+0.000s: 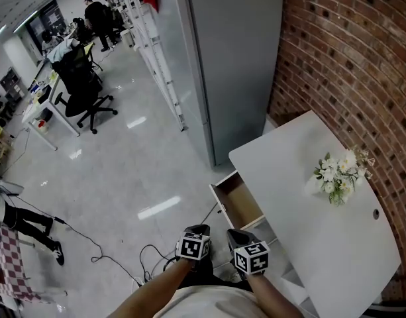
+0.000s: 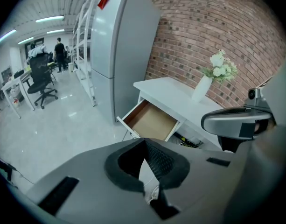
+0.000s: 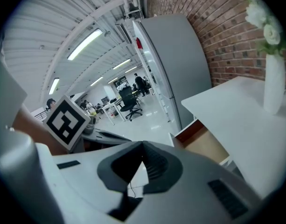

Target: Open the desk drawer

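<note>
The open white drawer with a brown wooden inside (image 1: pixel 239 201) sticks out from the front of the white rectangular desk (image 1: pixel 308 204). Its back part is hidden under the desk top, and I cannot make out its handle. The left gripper (image 2: pixel 143 141) and the right gripper (image 3: pixel 143 147) hang before the desk, apart from the drawer, each with its jaws together on nothing.

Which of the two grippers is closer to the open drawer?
The right gripper, just off the drawer's near corner; the left gripper hangs farther out over the floor.

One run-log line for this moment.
drawer: open | left gripper: shut, empty | right gripper: shut, empty | both clear of desk
</note>
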A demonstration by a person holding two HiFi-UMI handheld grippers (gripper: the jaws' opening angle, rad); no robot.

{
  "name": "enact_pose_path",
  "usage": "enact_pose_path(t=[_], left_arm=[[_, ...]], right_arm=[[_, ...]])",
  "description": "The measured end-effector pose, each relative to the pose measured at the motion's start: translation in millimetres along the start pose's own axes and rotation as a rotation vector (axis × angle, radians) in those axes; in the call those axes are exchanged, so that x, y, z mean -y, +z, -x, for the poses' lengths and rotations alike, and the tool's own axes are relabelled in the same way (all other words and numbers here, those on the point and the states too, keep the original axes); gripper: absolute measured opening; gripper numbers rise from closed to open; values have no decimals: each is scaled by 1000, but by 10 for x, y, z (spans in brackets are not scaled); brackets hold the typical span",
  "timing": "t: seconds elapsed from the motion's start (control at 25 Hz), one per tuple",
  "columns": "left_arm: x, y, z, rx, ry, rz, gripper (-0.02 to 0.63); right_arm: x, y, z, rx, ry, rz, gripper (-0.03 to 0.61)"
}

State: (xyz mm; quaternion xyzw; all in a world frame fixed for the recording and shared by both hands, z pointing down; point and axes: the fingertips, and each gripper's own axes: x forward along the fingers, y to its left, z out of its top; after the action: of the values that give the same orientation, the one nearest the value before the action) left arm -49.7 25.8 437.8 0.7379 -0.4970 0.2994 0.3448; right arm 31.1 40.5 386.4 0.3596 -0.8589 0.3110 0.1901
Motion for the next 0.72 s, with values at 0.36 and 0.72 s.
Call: enact_pose_path(t=[0.36, 0.72], left_arm=[[192, 28, -26, 19, -39, 23, 8], [444, -187, 24, 12, -40, 15, 8]], right_arm=[[40, 37, 172, -4, -29, 52, 15], [63, -188, 476, 1, -45, 61, 15]])
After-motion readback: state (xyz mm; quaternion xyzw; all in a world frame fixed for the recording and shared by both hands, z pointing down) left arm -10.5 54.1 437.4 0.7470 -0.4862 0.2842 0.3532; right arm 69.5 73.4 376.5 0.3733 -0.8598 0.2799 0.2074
